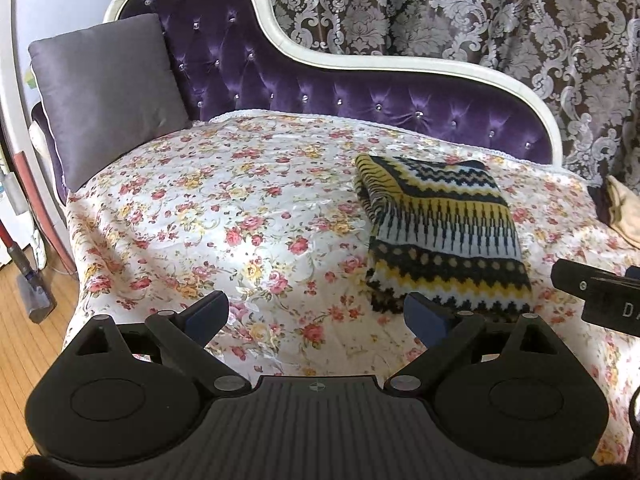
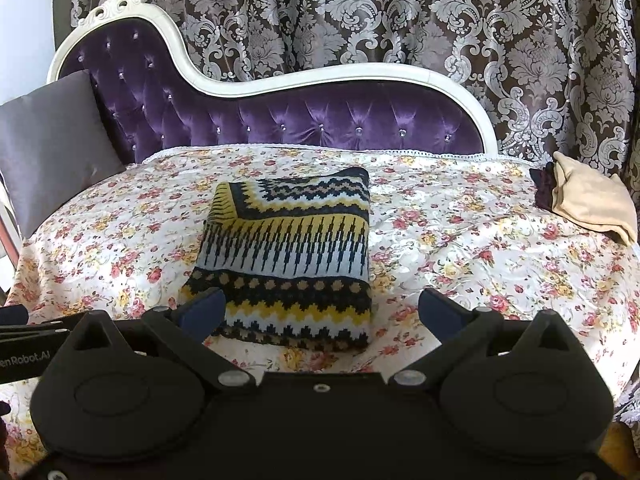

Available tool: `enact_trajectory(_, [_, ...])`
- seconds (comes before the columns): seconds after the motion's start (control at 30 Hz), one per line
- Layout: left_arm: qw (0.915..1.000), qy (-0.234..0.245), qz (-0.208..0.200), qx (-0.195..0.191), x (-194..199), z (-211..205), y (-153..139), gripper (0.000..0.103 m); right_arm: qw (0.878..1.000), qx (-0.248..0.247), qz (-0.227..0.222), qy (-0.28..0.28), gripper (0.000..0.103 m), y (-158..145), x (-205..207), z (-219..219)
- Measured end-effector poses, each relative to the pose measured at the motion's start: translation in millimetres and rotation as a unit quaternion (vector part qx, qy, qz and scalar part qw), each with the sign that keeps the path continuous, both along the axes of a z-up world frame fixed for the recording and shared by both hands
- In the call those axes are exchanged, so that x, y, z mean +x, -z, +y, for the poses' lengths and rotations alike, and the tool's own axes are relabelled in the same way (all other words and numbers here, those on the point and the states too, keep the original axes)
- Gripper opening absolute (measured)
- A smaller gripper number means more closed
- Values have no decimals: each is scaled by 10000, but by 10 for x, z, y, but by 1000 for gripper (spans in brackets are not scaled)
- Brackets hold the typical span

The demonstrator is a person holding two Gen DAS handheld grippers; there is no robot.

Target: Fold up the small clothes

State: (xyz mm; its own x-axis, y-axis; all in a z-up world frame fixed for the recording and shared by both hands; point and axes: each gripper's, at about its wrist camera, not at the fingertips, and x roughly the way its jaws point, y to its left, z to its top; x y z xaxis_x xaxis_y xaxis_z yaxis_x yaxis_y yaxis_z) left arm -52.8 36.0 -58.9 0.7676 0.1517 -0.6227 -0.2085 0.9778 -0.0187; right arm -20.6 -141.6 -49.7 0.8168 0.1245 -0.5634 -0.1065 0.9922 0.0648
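A knitted garment with navy, yellow and white zigzag bands (image 1: 444, 236) lies folded into a rectangle on the floral cover (image 1: 224, 216); it also shows in the right wrist view (image 2: 292, 256). My left gripper (image 1: 318, 316) is open and empty, to the left of the garment's near edge. My right gripper (image 2: 320, 312) is open and empty, hovering over the garment's near edge. The right gripper's body shows at the right edge of the left wrist view (image 1: 600, 292).
The floral cover lies on a purple tufted chaise with a white frame (image 2: 320, 80). A grey cushion (image 1: 104, 92) leans at the left end. A beige folded cloth (image 2: 588, 196) and a dark one (image 2: 542, 188) sit at the right end. Patterned curtains hang behind; wooden floor lies at left.
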Motion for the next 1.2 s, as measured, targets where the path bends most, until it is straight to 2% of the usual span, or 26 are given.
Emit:
enact_trajectory(0.67, [9997,190,132,-44,45,-43,22,96,9999,6,41,-99,102,14,6,46])
enact_trajectory(0.97, [9973,683,264,-42,98,-140,49,96,9999,10,70,-80,102,27,23,29])
enact_trajectory(1.2, [9948,897,444,-189,188,-168,81,96,9999,-4,121,-9,102,46,59,-1])
